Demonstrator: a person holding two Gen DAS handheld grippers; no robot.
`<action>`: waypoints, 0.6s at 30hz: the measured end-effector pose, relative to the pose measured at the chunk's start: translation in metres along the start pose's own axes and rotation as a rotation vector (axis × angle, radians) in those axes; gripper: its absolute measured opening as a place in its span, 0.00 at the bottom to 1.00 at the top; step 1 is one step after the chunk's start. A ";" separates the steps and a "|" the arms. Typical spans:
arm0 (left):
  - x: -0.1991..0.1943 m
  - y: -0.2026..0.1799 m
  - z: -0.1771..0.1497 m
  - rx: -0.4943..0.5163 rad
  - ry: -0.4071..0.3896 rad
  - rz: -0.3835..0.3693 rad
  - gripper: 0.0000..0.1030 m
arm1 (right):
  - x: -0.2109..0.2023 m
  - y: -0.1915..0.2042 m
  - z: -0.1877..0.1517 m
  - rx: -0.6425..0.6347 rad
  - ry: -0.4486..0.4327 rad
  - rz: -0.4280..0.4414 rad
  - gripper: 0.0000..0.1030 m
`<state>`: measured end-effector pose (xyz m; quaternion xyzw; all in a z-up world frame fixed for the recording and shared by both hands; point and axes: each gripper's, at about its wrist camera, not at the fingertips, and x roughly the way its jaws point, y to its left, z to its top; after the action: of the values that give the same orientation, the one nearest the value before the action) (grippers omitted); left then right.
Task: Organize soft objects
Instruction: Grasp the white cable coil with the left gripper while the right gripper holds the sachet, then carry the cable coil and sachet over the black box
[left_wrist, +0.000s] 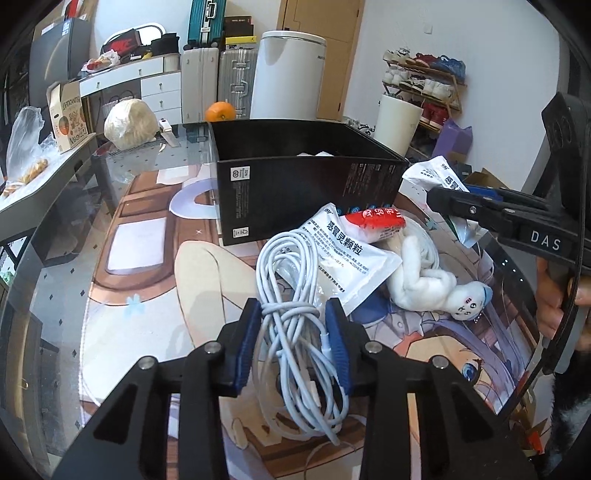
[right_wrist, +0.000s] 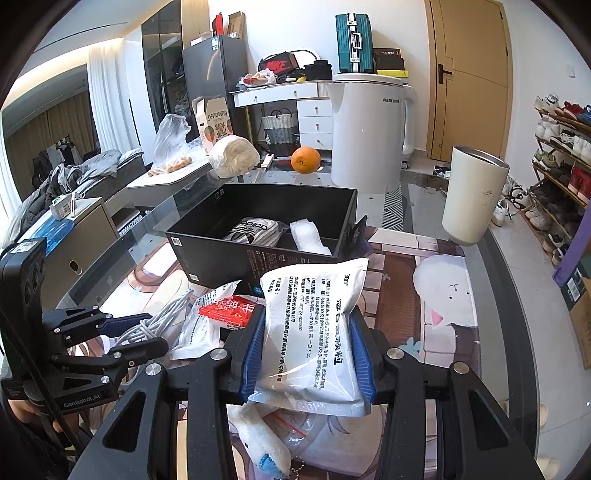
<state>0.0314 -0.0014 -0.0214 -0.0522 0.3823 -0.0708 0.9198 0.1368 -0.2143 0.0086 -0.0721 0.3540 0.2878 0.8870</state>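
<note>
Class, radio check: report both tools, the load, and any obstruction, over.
Left tool shut on coiled white cable. Right tool shut on white sachet. Black box ahead, open, part filled. Second sachet and plush toy lie between.

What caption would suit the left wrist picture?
Left gripper clamps a coiled white cable before a black box.

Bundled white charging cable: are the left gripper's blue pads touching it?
Touching. The left wrist view shows the left gripper pads pinching the white cable bundle from both sides.
</note>
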 end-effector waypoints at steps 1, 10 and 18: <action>-0.001 0.001 0.000 -0.003 -0.005 -0.001 0.34 | 0.000 0.000 0.000 -0.001 -0.002 0.000 0.42; -0.018 0.005 0.012 -0.019 -0.096 -0.008 0.34 | -0.004 0.004 0.002 -0.009 -0.021 0.002 0.42; -0.029 0.008 0.025 -0.021 -0.157 0.004 0.34 | -0.010 0.007 0.002 -0.024 -0.038 0.007 0.42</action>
<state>0.0293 0.0124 0.0148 -0.0666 0.3099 -0.0604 0.9465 0.1287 -0.2124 0.0171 -0.0761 0.3338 0.2963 0.8916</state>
